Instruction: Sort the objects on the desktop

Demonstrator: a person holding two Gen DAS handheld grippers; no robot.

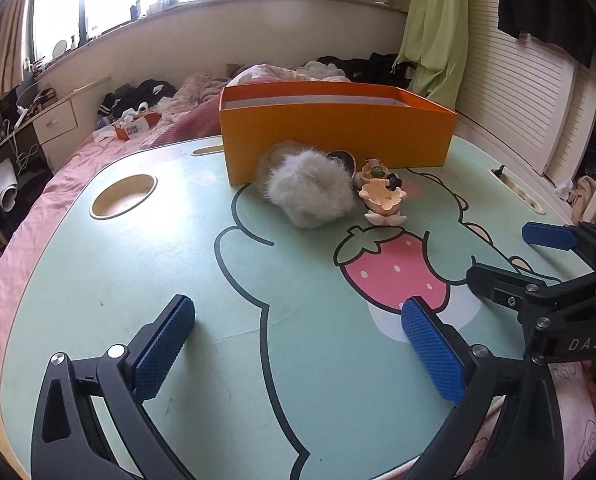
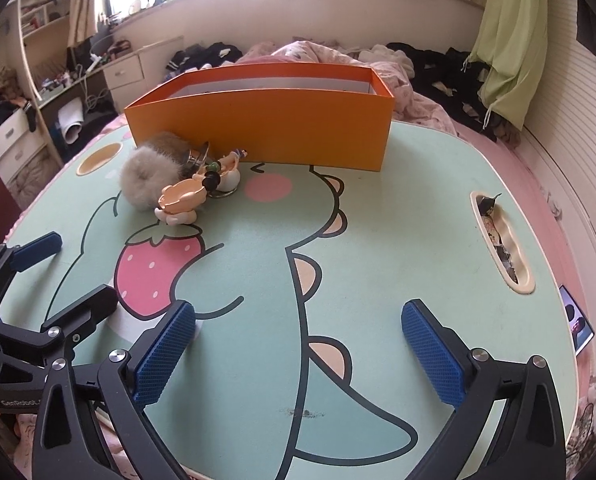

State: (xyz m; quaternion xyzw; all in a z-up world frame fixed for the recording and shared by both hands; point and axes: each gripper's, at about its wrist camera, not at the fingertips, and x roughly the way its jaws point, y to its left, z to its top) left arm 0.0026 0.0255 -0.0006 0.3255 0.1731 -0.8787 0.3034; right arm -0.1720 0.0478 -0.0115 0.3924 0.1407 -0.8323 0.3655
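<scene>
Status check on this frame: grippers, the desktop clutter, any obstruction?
Left gripper open, empty. Right gripper open, empty. Fluffy pompom and peach toy on the table, against the orange box. Nothing between grippers and objects.

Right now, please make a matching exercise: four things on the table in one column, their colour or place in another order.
Things:
1. box
2. fluffy ball
3. printed strawberry
4. cup hole

Descriptions:
A. pink with white dots
B. orange, open on top
C. round opening near the table's far left corner
D. grey-white, touching the box's front wall

Pairs: 1-B, 2-D, 3-A, 4-C
</scene>
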